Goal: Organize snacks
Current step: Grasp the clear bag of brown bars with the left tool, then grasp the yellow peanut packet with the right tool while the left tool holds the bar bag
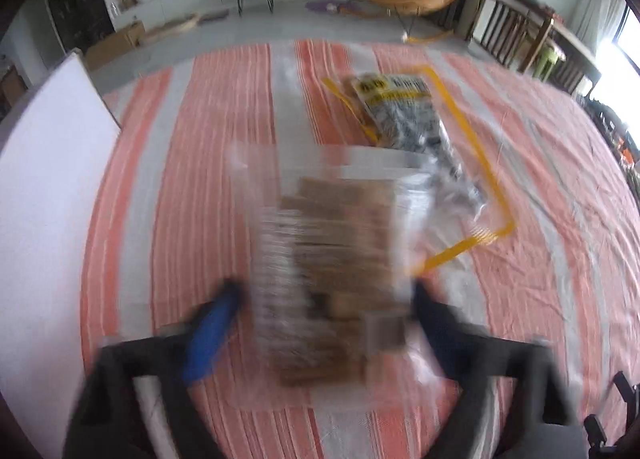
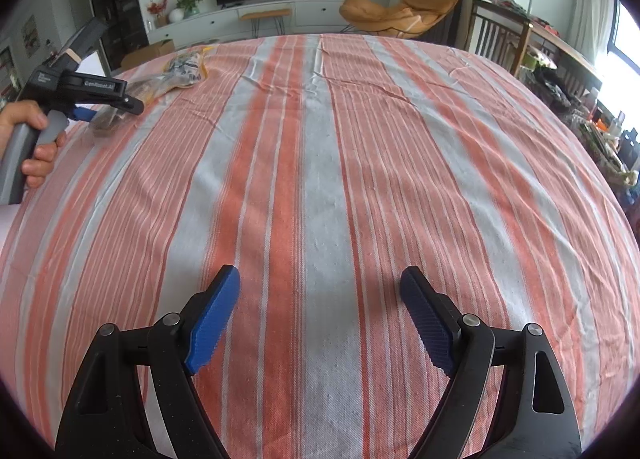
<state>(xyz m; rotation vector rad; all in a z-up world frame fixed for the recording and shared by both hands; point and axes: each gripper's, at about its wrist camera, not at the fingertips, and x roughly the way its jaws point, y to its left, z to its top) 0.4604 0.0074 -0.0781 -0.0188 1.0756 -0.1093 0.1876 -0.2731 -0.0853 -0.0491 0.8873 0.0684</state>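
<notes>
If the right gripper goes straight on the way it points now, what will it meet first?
Probably only the striped tablecloth: nothing lies between or ahead of the open right gripper.

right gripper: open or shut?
Open. The right gripper has its blue fingers spread wide over the striped tablecloth, with nothing between them.

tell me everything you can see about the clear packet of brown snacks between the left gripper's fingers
The clear plastic packet of brown snacks is badly motion-blurred. It looks like a see-through wrapper holding stacked flat brown, biscuit-like pieces, with a pale printed band down its left side. It lies lengthwise between the blue-padded fingers of the left gripper, over the orange and grey striped cloth. Its far corner overlaps the yellow-edged clear bag. Whether the pads press it is unclear.
</notes>
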